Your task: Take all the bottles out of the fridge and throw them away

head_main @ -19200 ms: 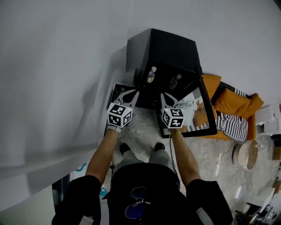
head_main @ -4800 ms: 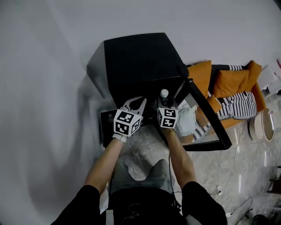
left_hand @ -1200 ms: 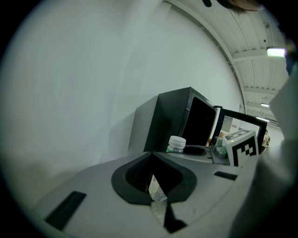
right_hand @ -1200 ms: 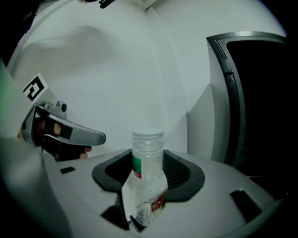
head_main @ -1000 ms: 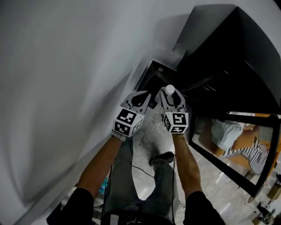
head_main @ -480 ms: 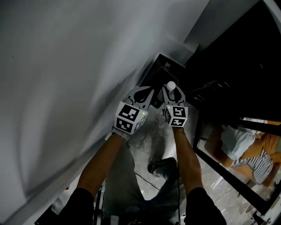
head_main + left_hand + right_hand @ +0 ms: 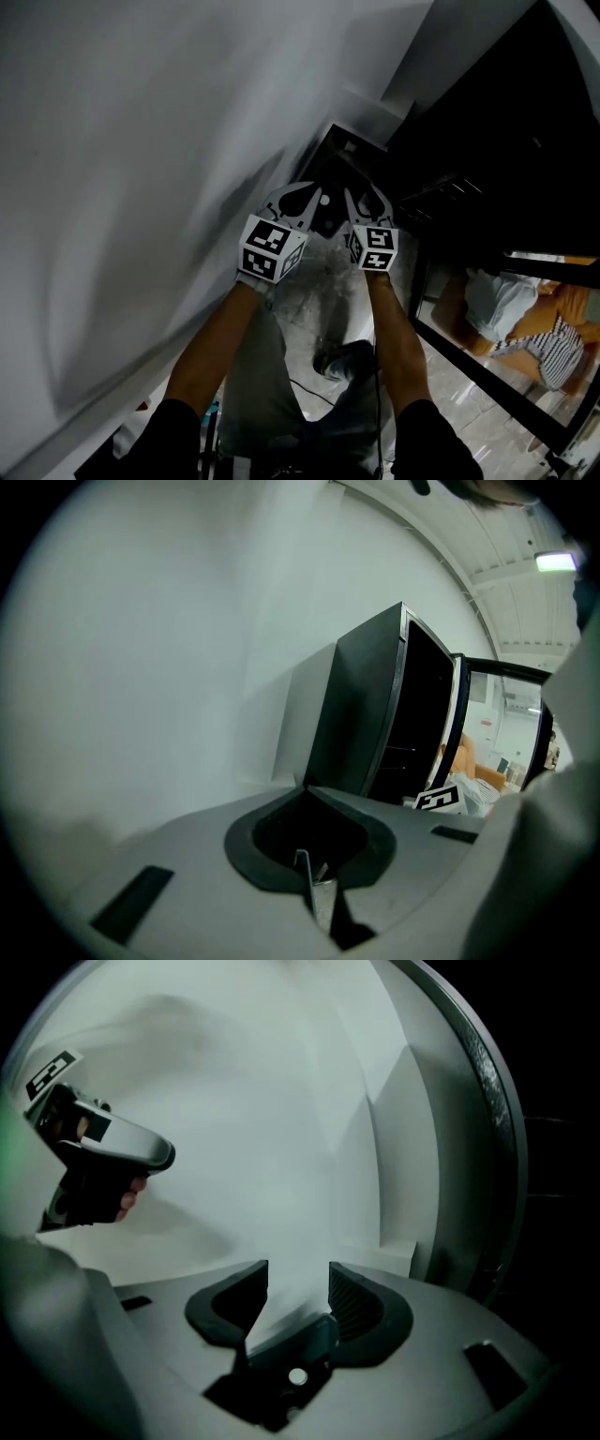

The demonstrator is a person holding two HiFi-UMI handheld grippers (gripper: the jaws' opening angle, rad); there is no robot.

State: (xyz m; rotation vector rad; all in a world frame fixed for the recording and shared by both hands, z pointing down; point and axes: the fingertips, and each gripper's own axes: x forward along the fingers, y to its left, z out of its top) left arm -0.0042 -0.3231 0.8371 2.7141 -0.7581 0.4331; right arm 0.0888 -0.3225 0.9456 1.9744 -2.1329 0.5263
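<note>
From your head camera, both grippers hang over the mouth of a black bin (image 7: 342, 155) that stands against the white wall (image 7: 141, 141), just beside the black fridge (image 7: 506, 112). Your left gripper (image 7: 307, 192) has its jaws together. Your right gripper (image 7: 367, 199) has them spread. Between the two, down in the dark opening, a small white cap (image 7: 323, 199) is all you can see of the bottle; its body is lost in the shadow. The fridge door (image 7: 487, 366) stands open to your right, and an orange sofa with a striped cushion (image 7: 553, 342) shows in its glass. Your shoe (image 7: 342, 359) is on the marbled floor (image 7: 309, 291) below.

In the left gripper view your jaw tips meet and nothing is pinched between them. Ahead is the fridge with its door swung out, and the right gripper's marker cube (image 7: 439, 800) peeks in low on the right.

In the right gripper view your jaws stand apart with only bare wall between them. The left gripper, with a hand on it, sits at upper left, and the fridge's dark edge crowds the right.
</note>
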